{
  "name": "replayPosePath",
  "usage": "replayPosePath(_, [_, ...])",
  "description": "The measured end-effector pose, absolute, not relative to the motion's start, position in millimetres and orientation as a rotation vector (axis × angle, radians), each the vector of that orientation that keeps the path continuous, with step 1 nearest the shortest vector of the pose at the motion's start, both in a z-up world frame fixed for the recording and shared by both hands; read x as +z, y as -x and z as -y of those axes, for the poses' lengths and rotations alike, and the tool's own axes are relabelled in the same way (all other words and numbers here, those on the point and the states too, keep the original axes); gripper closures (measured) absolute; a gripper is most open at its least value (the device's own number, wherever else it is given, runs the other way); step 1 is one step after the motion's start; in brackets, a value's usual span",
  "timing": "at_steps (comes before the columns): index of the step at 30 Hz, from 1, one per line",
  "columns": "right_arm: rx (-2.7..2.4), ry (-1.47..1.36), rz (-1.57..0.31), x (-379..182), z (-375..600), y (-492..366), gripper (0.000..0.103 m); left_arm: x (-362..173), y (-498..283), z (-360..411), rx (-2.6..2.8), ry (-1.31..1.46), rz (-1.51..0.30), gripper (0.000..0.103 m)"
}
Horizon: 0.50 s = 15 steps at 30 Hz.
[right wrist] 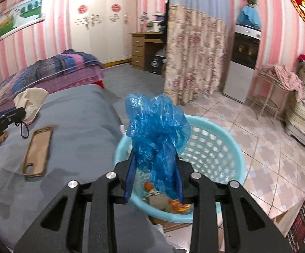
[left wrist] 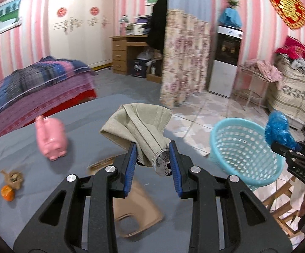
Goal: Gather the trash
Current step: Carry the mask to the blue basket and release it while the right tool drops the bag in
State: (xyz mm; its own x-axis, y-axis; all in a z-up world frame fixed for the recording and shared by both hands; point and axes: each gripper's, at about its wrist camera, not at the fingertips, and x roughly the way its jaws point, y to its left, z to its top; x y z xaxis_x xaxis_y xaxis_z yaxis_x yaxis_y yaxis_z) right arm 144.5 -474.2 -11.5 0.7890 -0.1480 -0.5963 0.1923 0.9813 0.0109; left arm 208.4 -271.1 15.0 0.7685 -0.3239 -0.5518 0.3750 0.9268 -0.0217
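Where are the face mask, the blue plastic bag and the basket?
face mask (left wrist: 139, 124): left wrist view, its folded beige middle.
blue plastic bag (right wrist: 156, 122): right wrist view, its crumpled upper part.
basket (right wrist: 215, 147): right wrist view, its perforated inner wall.

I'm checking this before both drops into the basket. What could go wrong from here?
1. The left gripper pinches only a corner of the beige face mask, above the grey bedcover, not the turquoise basket; it could slip or drop short.
2. The blue plastic bag in the right gripper may cling or drift past the rim.
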Motion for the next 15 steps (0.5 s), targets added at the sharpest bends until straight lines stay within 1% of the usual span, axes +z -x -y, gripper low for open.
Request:
replayPosePath(8, [-0.253,-0.143,-0.678,-25.6,516.1,-147.2,0.071,11.5,-212.8,336.0,-0.487,-0.112,-0.574,0.073])
replayPosePath(15, [-0.298,-0.195,-0.701,-35.2,539.3,-152.8,0.071,-7.1,-213.8,385.7,-0.560,-0.164,-0.594,0.073])
